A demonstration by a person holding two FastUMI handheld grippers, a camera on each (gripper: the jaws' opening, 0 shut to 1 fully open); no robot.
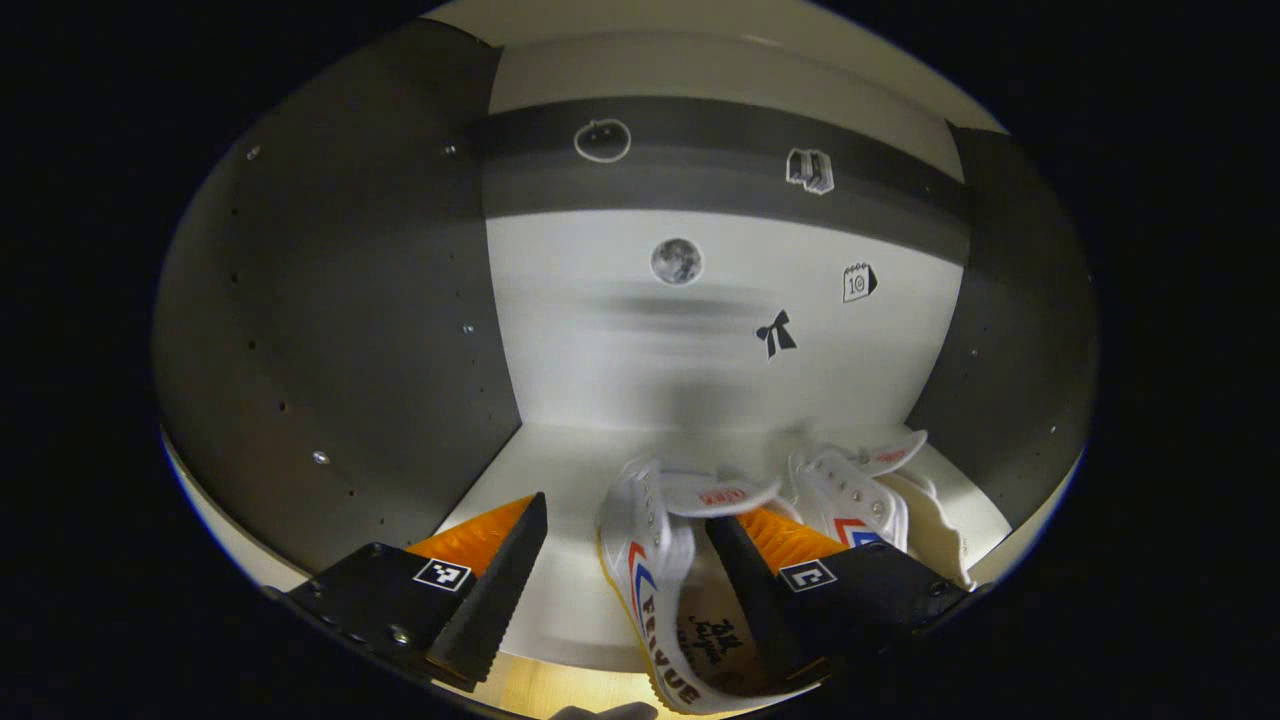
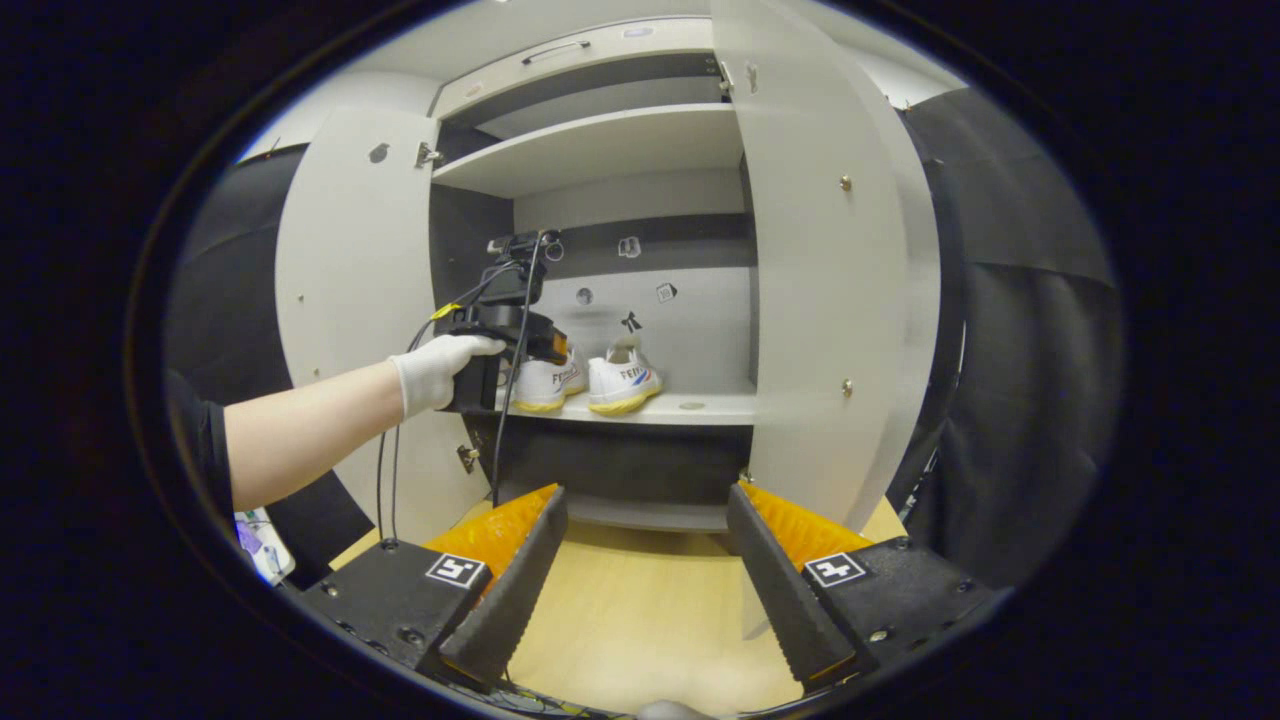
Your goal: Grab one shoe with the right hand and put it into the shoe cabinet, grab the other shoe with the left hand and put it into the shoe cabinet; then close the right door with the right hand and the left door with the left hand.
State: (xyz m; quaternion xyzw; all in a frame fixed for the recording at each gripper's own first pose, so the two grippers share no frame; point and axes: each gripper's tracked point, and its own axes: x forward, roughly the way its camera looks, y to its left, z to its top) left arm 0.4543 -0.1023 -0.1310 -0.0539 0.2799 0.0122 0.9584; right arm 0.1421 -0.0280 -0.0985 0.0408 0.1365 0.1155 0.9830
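Two white shoes stand side by side on the cabinet shelf (image 1: 560, 470). In the left gripper view one shoe (image 1: 650, 560) lies between my left gripper's (image 1: 628, 512) spread fingers, close against the right finger; the gripper is open and not pressing on it. The other shoe (image 1: 860, 500) sits just to its right. In the right gripper view both shoes (image 2: 545, 385) (image 2: 622, 378) rest on the middle shelf, with the left gripper (image 2: 545, 350) in a gloved hand (image 2: 440, 370) at the left one. My right gripper (image 2: 645, 495) hangs open and empty, back from the cabinet over the wooden floor.
Both cabinet doors stand open: the left door (image 2: 350, 300) behind the person's arm, the right door (image 2: 820, 280) swung out toward me. An upper shelf (image 2: 600, 140) is above the shoes. Dark side walls (image 1: 350, 320) close in the compartment. Pale wooden floor (image 2: 640, 610) lies in front.
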